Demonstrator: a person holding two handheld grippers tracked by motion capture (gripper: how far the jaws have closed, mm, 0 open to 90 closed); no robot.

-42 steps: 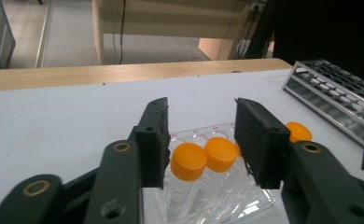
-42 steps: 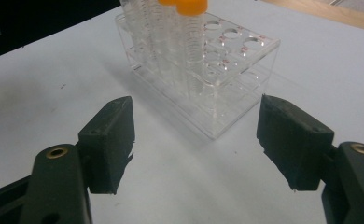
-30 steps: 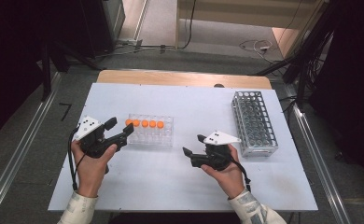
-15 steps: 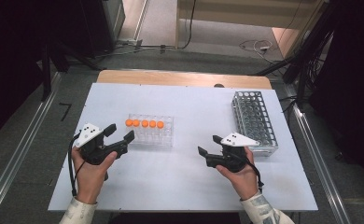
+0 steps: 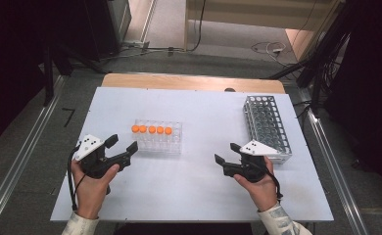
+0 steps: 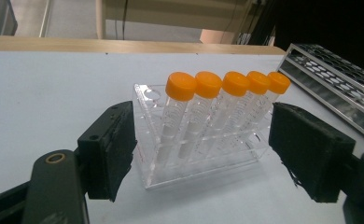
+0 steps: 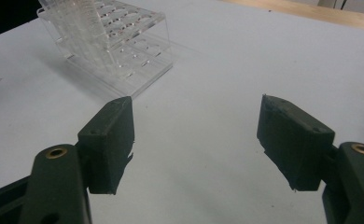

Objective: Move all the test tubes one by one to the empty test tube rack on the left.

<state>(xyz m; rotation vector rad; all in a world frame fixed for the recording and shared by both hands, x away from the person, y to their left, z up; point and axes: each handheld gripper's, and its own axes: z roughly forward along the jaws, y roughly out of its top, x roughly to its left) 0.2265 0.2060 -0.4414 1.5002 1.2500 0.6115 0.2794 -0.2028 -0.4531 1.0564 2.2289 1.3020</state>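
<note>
A clear plastic rack stands left of the table's middle with several orange-capped tubes in its back row. My left gripper lies just left of it, pointing at it. Its jaws have just been opening and stand open with nothing pressed between them. In the left gripper view the rack and its tubes stand just ahead of the left gripper, and the pads do not touch them. My right gripper is open and empty over bare table, right of the rack. The right gripper points toward the rack.
An empty metal wire tube rack stands at the right edge of the white table, just behind my right hand. It is also at the right in the left gripper view. A wooden strip runs along the table's far edge.
My right hand has slid to the right, away from the clear rack and nearer the metal rack. The left gripper has stayed by the rack and its jaws stand wider.
</note>
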